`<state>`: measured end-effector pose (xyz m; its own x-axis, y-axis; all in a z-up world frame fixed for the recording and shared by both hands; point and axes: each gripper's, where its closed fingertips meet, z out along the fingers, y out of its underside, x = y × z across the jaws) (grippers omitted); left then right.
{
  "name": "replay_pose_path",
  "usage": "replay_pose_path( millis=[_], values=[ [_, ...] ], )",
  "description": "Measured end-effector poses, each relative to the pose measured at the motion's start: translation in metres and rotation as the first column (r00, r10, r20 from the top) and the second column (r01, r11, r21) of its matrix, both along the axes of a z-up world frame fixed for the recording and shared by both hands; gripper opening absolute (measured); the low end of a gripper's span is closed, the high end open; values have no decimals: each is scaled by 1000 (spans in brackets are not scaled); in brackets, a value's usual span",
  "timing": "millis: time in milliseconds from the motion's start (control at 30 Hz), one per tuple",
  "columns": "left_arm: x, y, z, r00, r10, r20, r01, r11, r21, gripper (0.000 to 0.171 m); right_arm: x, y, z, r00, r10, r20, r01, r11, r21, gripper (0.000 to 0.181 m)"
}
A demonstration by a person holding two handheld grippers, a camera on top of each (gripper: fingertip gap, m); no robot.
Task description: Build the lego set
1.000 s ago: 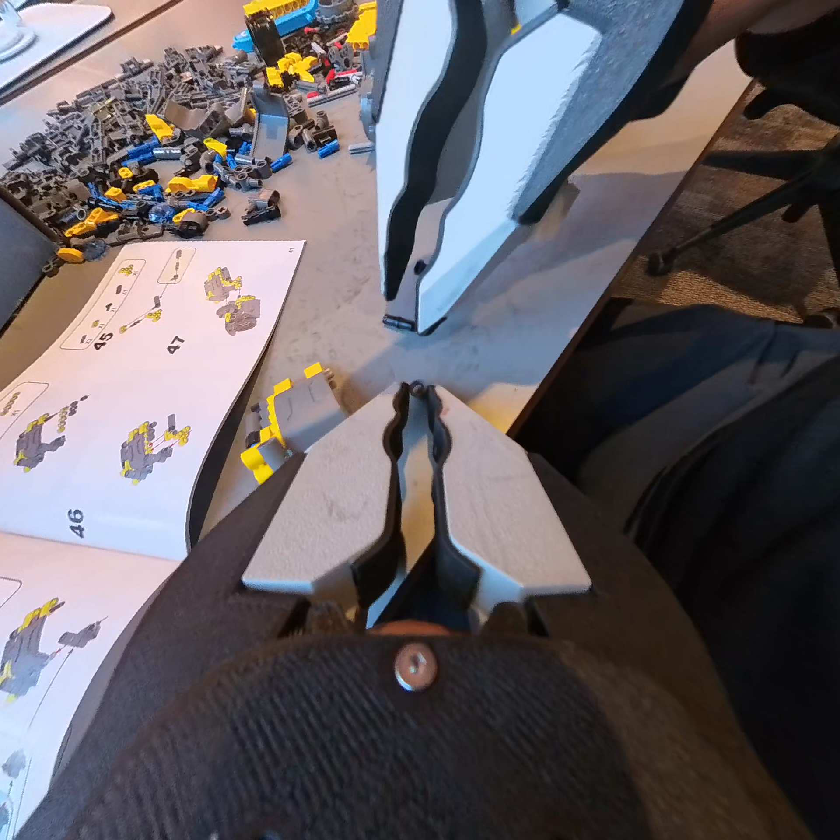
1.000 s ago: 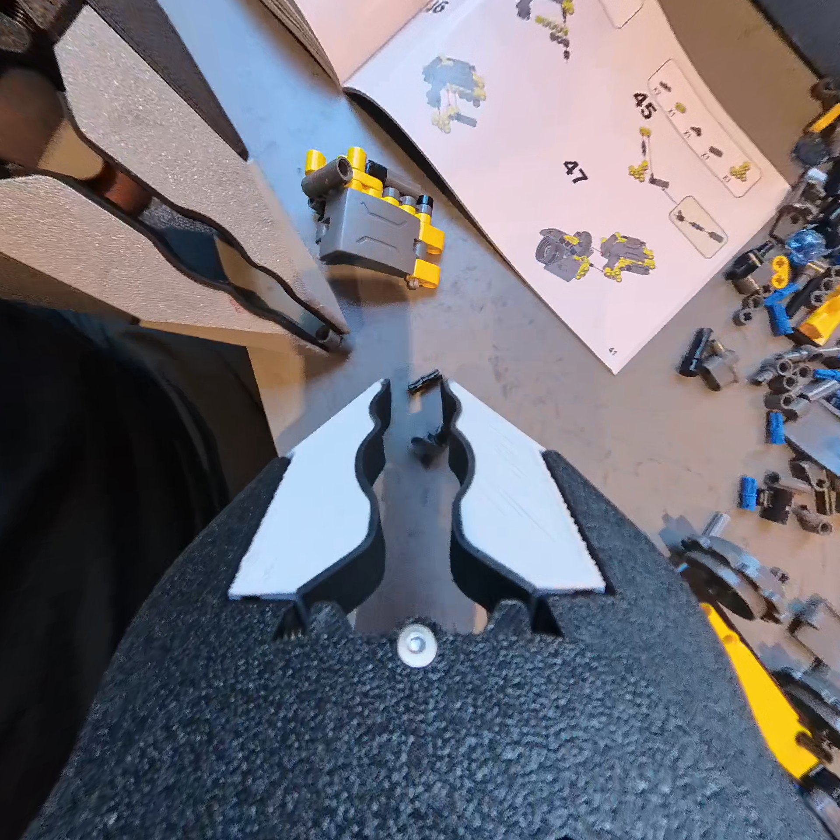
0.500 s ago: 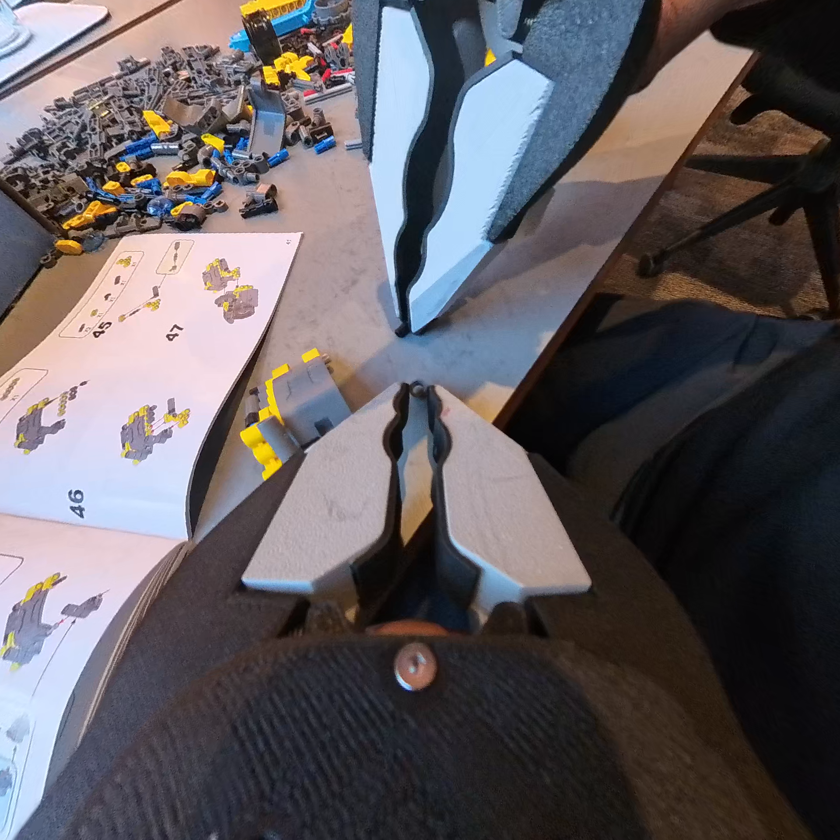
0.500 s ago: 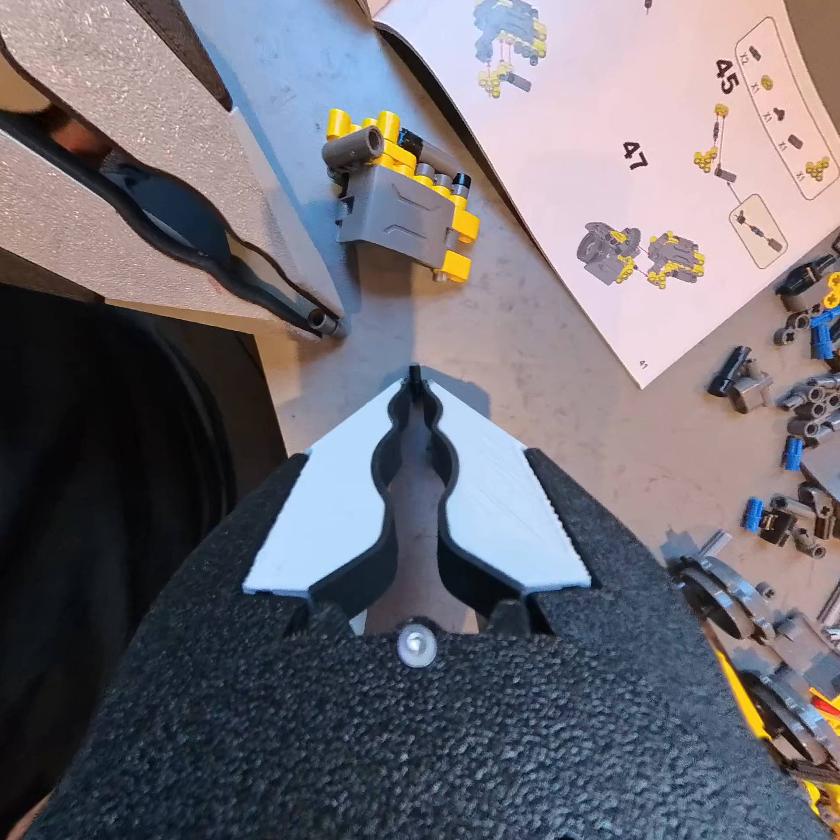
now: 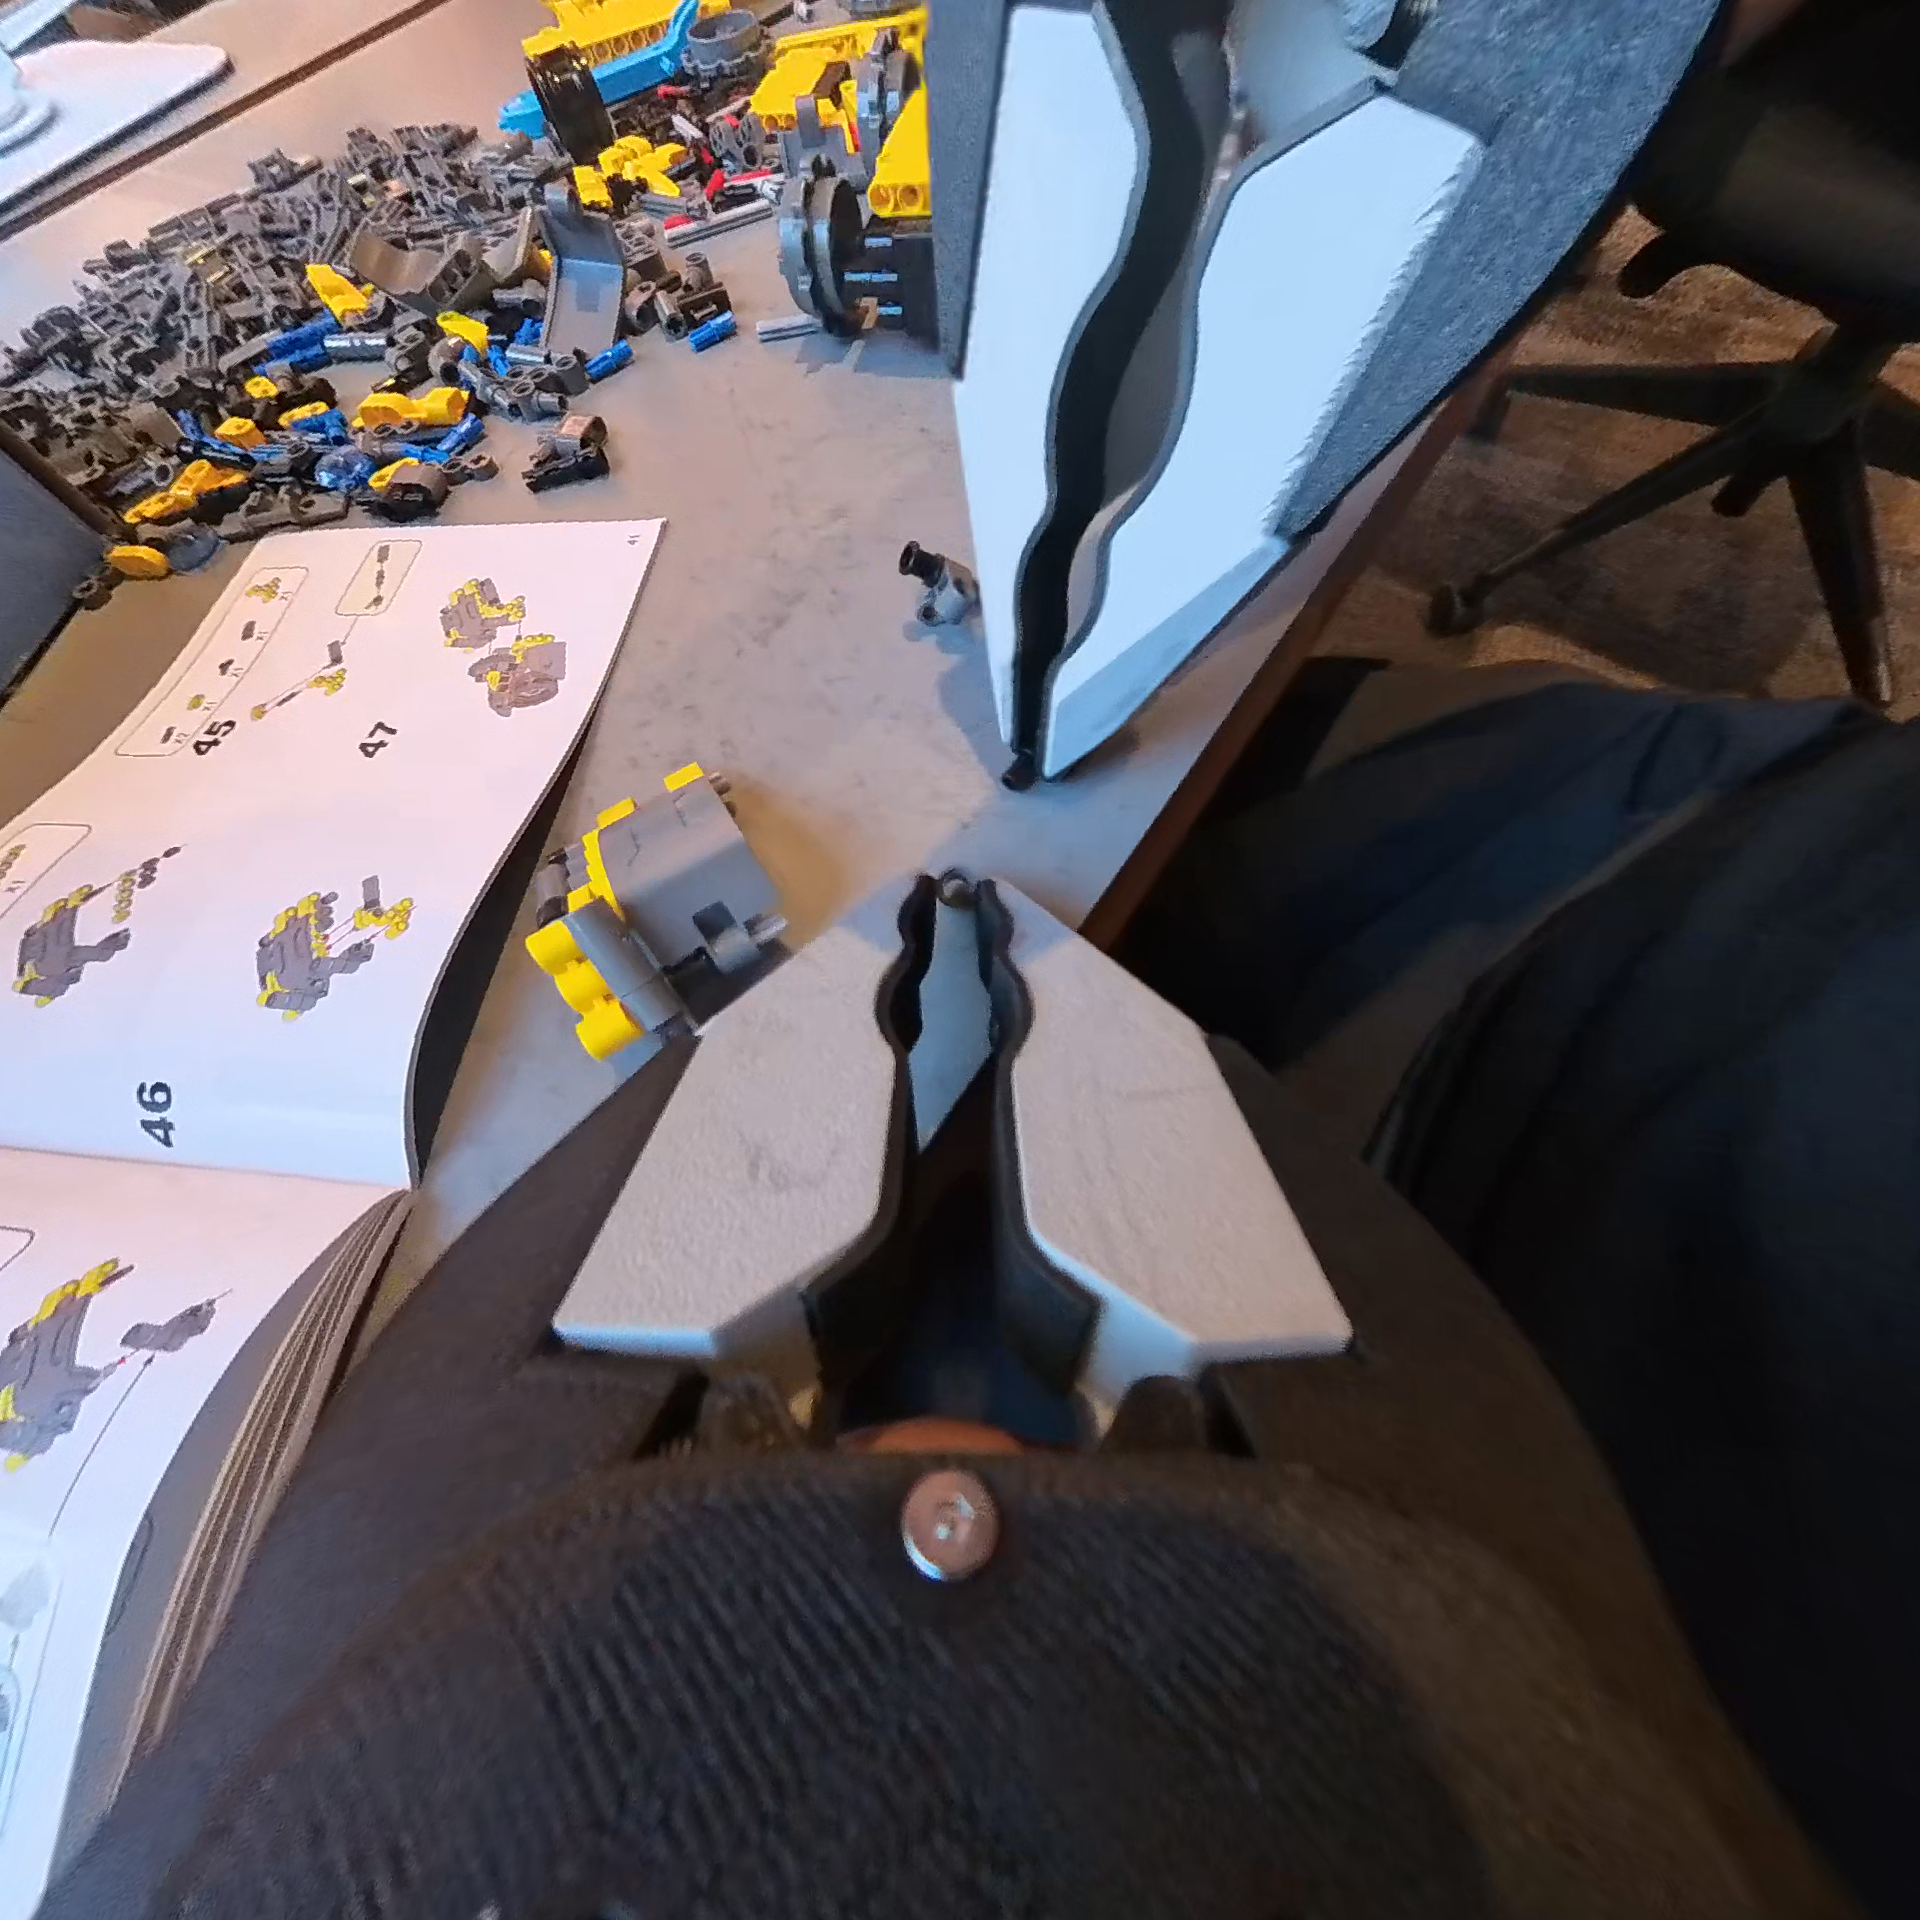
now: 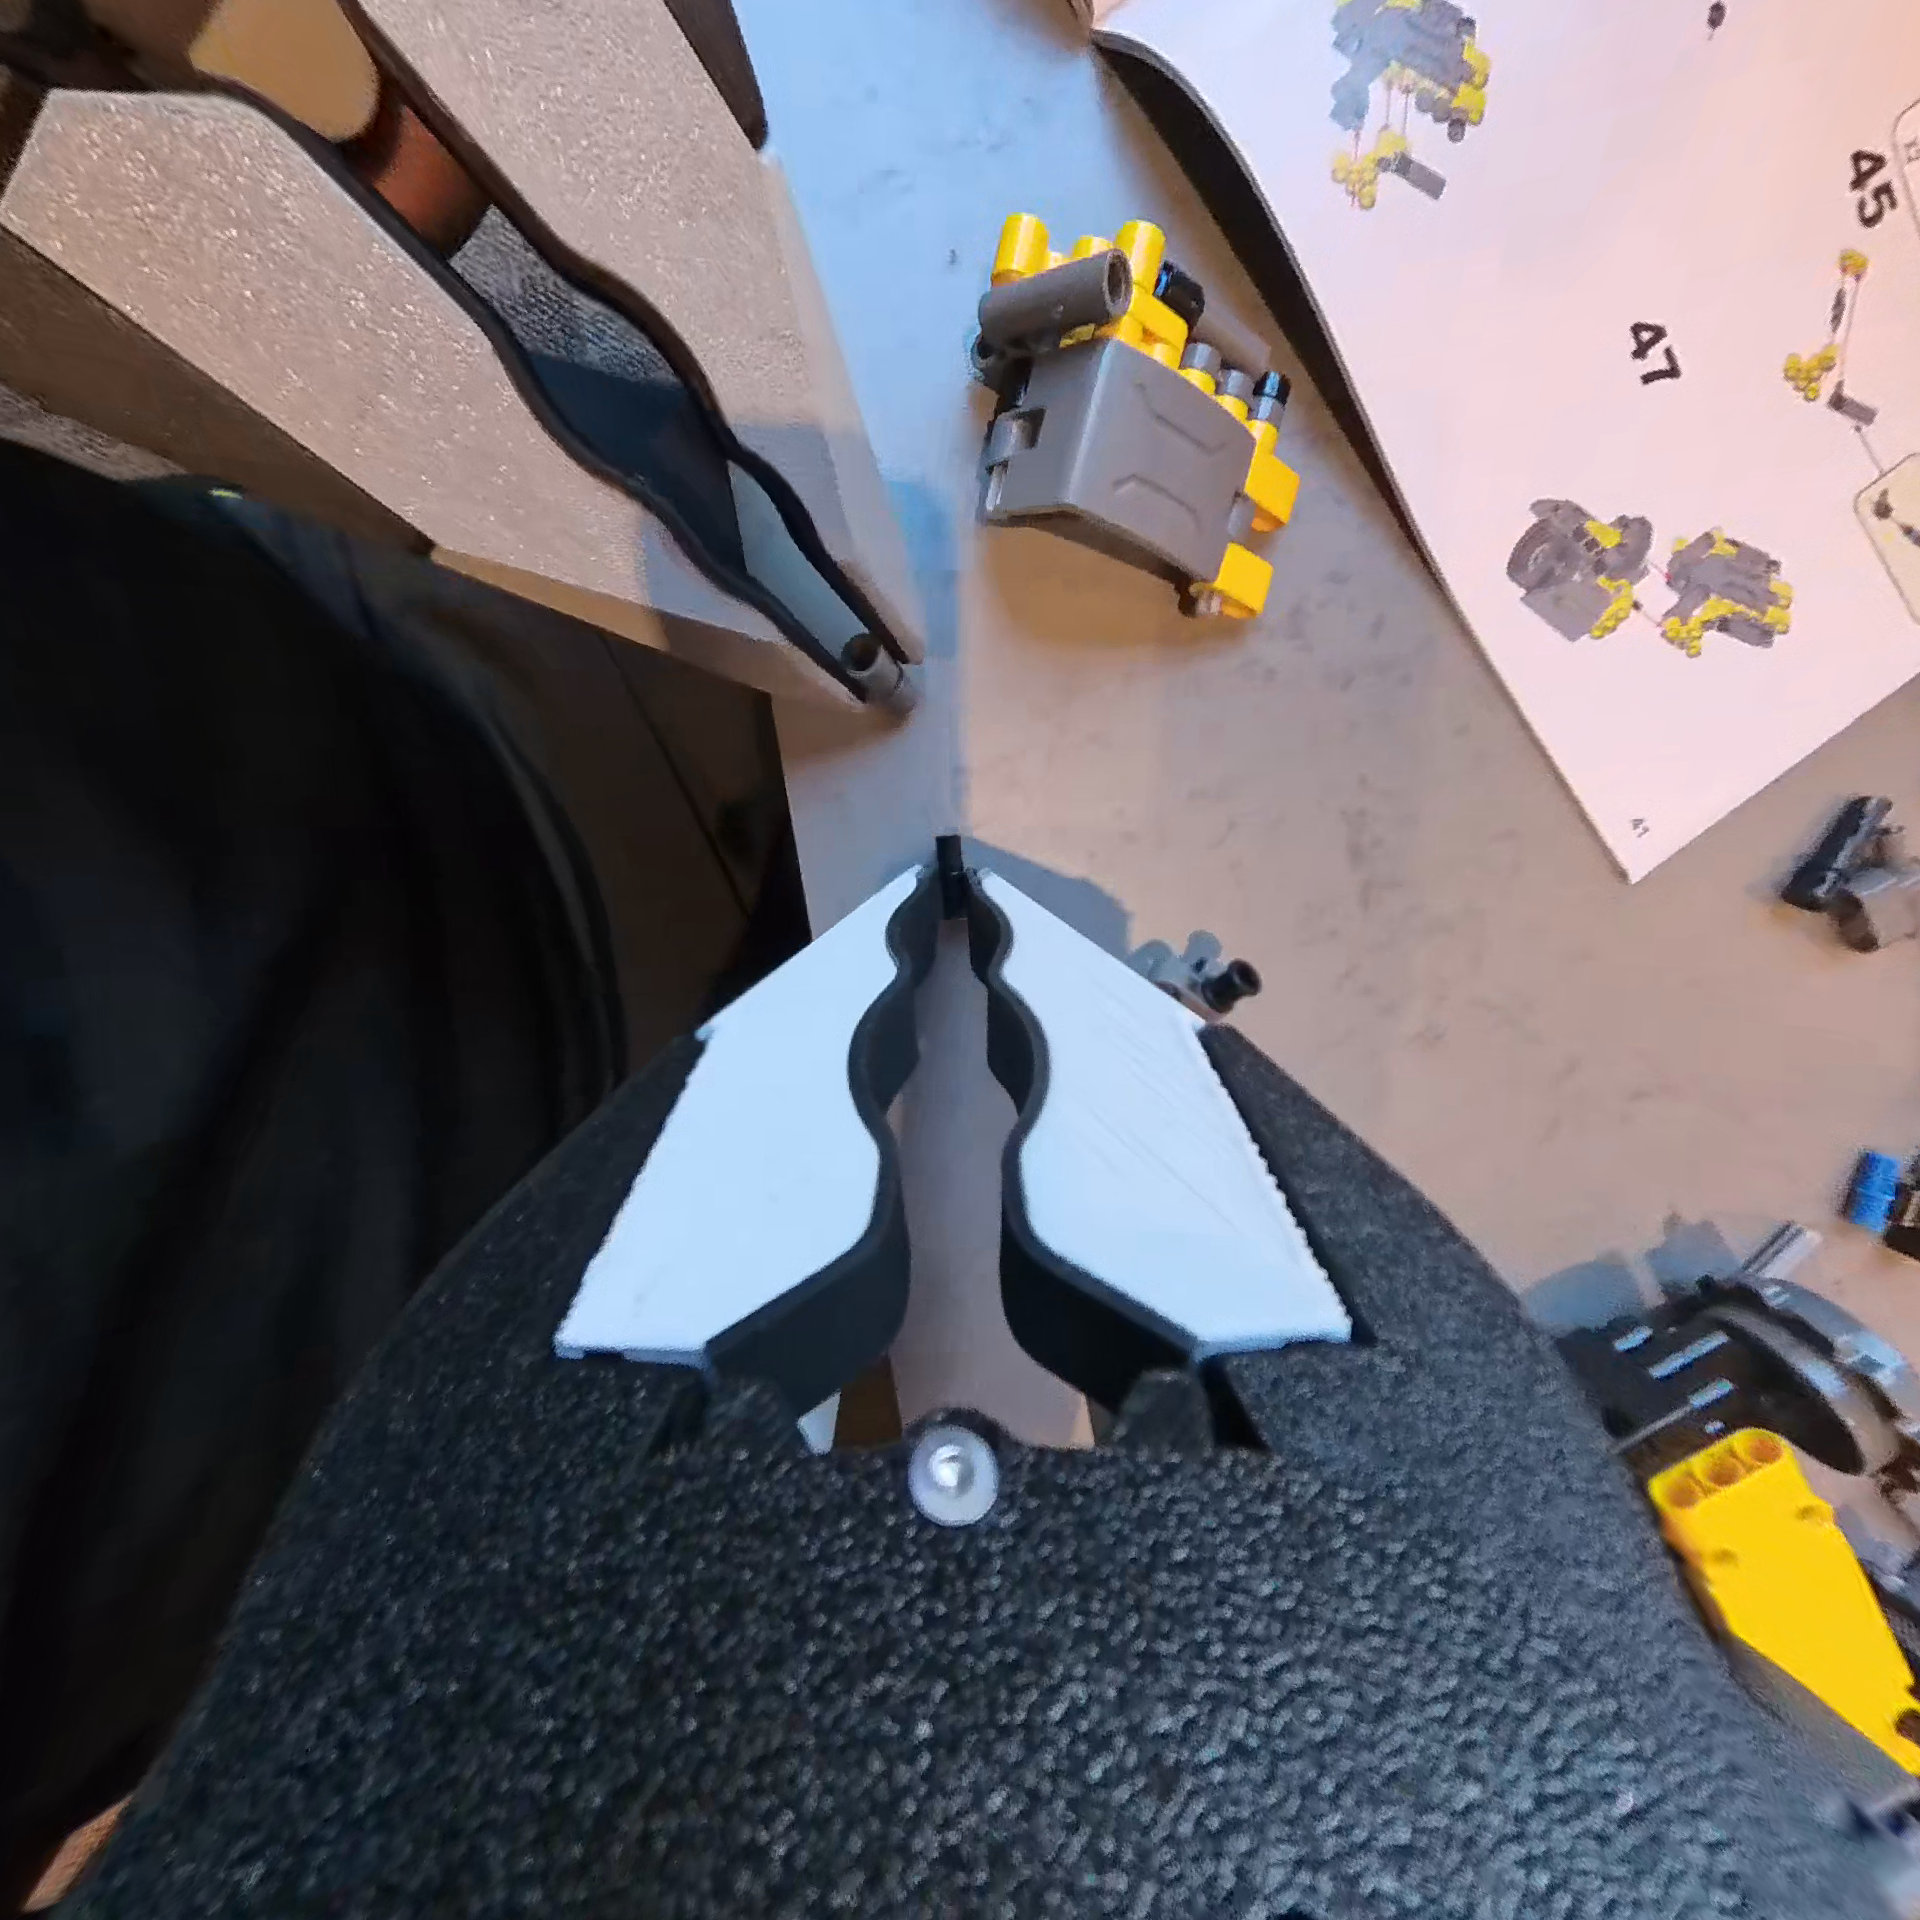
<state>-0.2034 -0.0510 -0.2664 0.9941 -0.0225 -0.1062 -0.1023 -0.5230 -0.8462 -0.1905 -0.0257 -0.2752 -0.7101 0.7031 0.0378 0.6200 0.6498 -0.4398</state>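
Note:
My left gripper (image 5: 954, 896) is shut on a small grey tube piece (image 6: 881, 681) that sticks out of its tips, above the table's near edge. My right gripper (image 6: 951, 885) is shut on a small black pin (image 6: 948, 854) and points its tips down at the table; it also shows in the left wrist view (image 5: 1029, 764). The two sets of tips are a short way apart. A grey and yellow brick assembly (image 5: 655, 925) lies on the table just left of my left gripper; it also shows in the right wrist view (image 6: 1132, 447).
An open instruction booklet (image 5: 312, 790) lies at the left. A large pile of grey, yellow and blue pieces (image 5: 312, 343) fills the far table. A small grey and black piece (image 5: 940, 587) lies alone. The table edge (image 5: 1226, 748) runs at the right, beside a person's legs and a chair base (image 5: 1766, 436). The tips of both grippers are at nearly the same place.
My right gripper was open around the black pin, then shut on it and lifted it. The small grey and black piece stayed on the table. My left gripper stayed shut and nearly still.

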Motion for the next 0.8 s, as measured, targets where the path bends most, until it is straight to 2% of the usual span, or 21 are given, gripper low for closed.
replay_pose_path(
  millis=[167, 267, 333, 400, 500, 600, 733, 800],
  values=[
    [0, -1, 0, 999, 1, 34, -2, 1000, 20, 7, -1, -1, -1, 1000, -4, -26, 3, 999, -35, 5],
    [-1, -2, 4, 998, 9, 59, -12, 999, 50, 7, -1, 0, 0, 999, -7, -44, 5, 999, -52, 12],
    [2, 0, 11, 993, -2, 120, -10, 995, 98, 7, 0, -1, 2, 998, -2, -61, -3, 998, -69, 14],
    [9, 3, 24, 972, -44, 232, 2, 984, 181, 7, 0, -1, 6, 996, 1, -91, -9, 997, -81, 16],
    [14, 6, 42, 907, -107, 407, -10, 961, 276, 7, -3, -6, 23, 980, -7, -201, -24, 988, -153, 19],
    [10, 6, 55, 834, -156, 530, -45, 937, 346, 7, -1, -16, 48, 947, 1, -321, -83, 966, -244, 20],
    [10, 5, 64, 695, -241, 678, -73, 913, 400, 6, -2, -18, 68, 890, 1, -455, -122, 964, -237, 20],
    [9, 4, 67, 649, -265, 713, -84, 907, 413, 6, -2, -22, 75, 863, 21, -504, -151, 964, -218, 19]
  ],
)
